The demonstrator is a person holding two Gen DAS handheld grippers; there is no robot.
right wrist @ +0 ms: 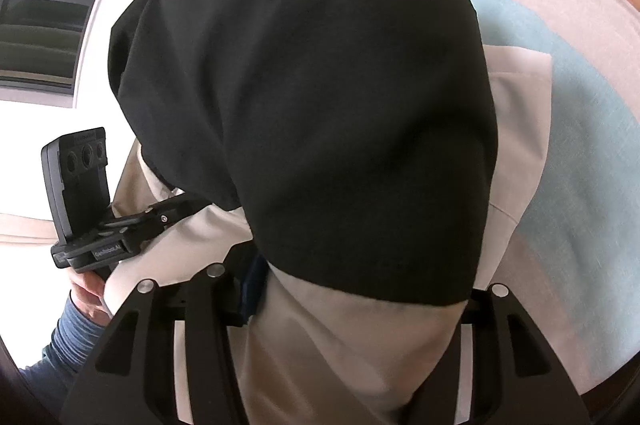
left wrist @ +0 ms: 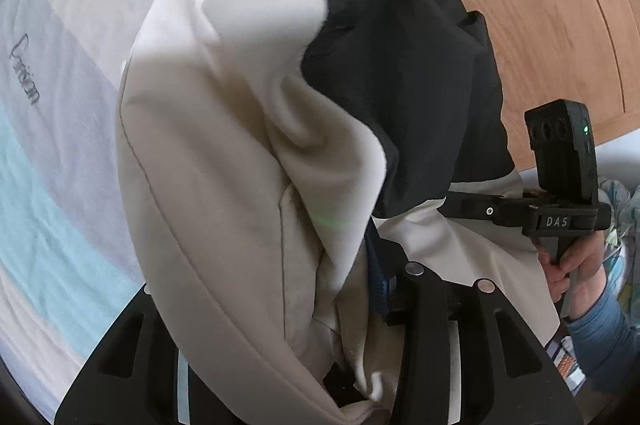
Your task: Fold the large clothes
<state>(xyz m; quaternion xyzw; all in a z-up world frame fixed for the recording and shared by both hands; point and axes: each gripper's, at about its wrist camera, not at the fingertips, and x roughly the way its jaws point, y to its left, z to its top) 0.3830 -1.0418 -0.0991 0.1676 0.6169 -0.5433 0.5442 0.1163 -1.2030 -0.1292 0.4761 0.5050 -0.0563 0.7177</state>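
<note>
Currently holding a cream-and-black garment (left wrist: 208, 153) up off the striped bed (left wrist: 52, 161), both grippers pinching its top edge. Seeing cloth bunched between the left gripper's (left wrist: 360, 337) fingers, so judging it clamped on the garment; likewise judging the right gripper (right wrist: 320, 325) clamped on cloth, though fabric is hiding the tips in both views, so not fully certain. Hanging in heavy folds, black panel (right wrist: 304, 97) draped over cream. Probably lifting to shake flat before laying down. Keeping both grips firm and level, spreading the grippers apart to tension the edge, lowering the hem onto the bed first, avoiding dragging folds underneath.
</note>
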